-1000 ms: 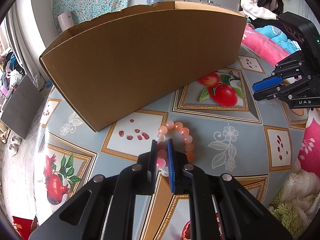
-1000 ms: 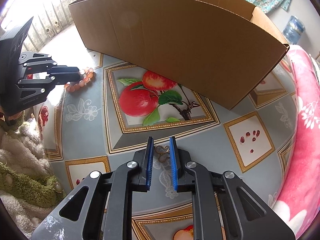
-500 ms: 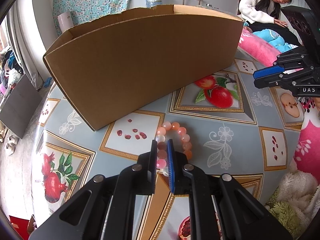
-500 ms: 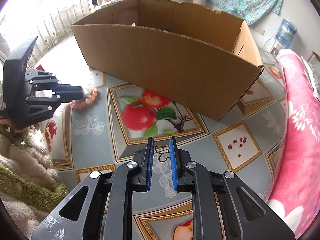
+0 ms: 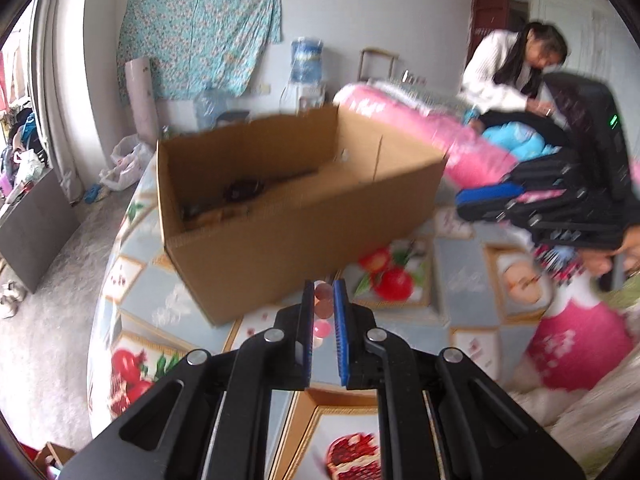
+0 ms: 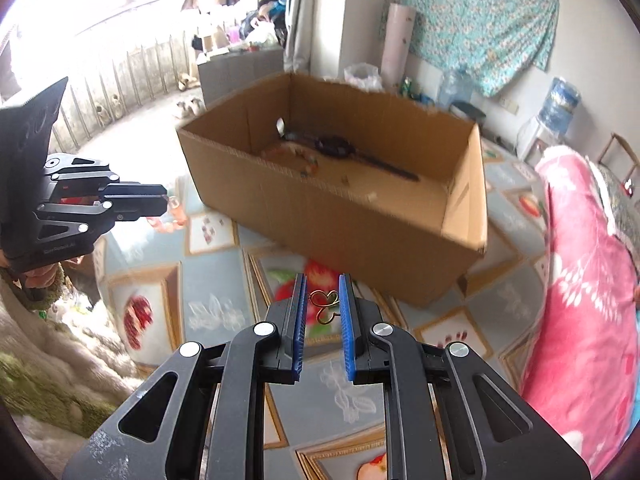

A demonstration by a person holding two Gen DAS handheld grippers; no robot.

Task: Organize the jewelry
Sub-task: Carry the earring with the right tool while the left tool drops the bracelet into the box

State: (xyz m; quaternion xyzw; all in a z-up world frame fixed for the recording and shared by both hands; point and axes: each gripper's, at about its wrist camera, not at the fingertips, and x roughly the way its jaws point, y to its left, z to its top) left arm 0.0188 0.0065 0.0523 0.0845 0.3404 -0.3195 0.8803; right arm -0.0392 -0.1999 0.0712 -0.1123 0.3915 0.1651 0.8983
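Indoors, fruit-print tablecloth [image 6: 224, 292], cardboard box [image 6: 340, 216], left hand-held gripper [image 5: 324, 300] pinching bead bracelet [image 5: 322, 308], right [image 6: 323, 300] pinching gold earring [image 6: 325, 306].

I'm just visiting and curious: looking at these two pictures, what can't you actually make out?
- Left wrist view: most of the bead bracelet, hidden between the left gripper fingers.
- Both views: the dark things inside the cardboard box, blurred and small.
- Right wrist view: the gold piece in the right gripper, too small to identify.
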